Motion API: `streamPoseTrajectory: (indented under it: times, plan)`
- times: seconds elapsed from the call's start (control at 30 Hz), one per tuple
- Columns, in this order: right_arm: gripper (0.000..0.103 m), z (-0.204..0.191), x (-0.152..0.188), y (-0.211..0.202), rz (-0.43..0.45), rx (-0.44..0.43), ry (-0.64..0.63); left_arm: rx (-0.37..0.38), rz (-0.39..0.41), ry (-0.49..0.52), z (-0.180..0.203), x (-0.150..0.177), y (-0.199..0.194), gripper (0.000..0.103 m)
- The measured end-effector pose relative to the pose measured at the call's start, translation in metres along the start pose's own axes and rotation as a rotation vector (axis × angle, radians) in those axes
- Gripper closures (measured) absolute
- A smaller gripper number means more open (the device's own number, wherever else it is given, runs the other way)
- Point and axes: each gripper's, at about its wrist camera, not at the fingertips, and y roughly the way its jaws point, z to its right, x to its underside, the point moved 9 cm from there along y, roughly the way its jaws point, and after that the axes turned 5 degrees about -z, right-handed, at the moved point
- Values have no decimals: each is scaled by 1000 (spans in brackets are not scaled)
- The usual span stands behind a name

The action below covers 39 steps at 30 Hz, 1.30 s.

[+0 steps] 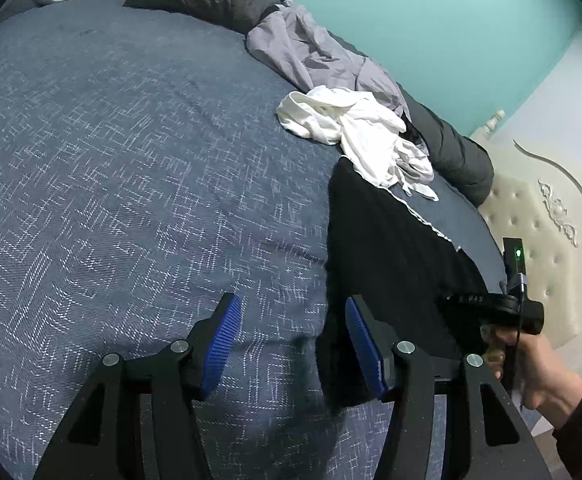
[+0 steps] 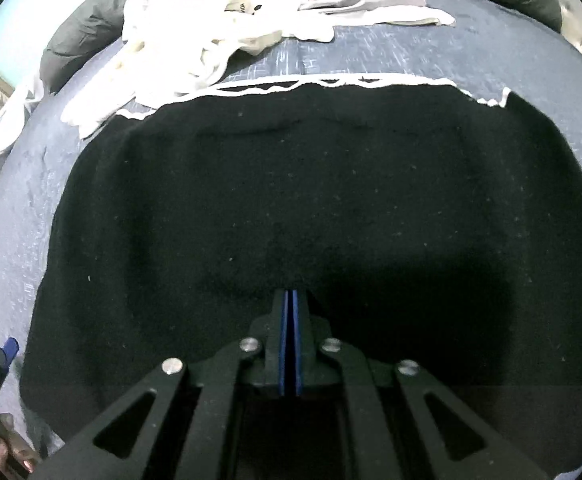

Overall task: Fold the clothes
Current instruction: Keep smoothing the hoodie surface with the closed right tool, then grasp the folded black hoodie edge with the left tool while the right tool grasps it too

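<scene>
**Surfaces: mostly matt cloth, hard plastic tooling**

Bedspread: woven blue cloth, coarse, flecked white. Black garment: matt, fuzzy, lint-specked, with a white frilled trim along its far edge. White clothes: thin, soft, crumpled. Grey garment: smooth, creased. Left gripper: matt black plastic, ribbed blue pads, shiny metal pins. Headboard: tufted, cream, slight sheen.

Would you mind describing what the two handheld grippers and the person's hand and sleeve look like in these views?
Both grippers are black linkage frames with round silver pivot pins and ribbed blue finger pads. The left gripper shows this in its own view, the right gripper likewise. The right hand is bare, with a dark sleeve at the wrist. Its black handle unit carries faint white lettering, a cable, and a small module with a green light.
</scene>
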Motion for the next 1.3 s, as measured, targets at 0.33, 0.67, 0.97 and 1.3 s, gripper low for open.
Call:
streamPoseTrajectory:
  times: [0.33, 0.67, 0.97, 1.3]
  plan:
    - [102, -3, 20, -22, 13, -54, 7, 9, 4, -7, 1, -1, -2, 43]
    - [102, -19, 107, -46, -39, -76, -66, 20, 26, -2, 7, -2, -13, 43]
    - [102, -16, 131, -54, -48, -141, 3, 54, 9, -36, 8, 3, -19, 41]
    - [102, 48, 136, -132, 71, -195, 70, 84, -83, -60, 23, 17, -1, 34]
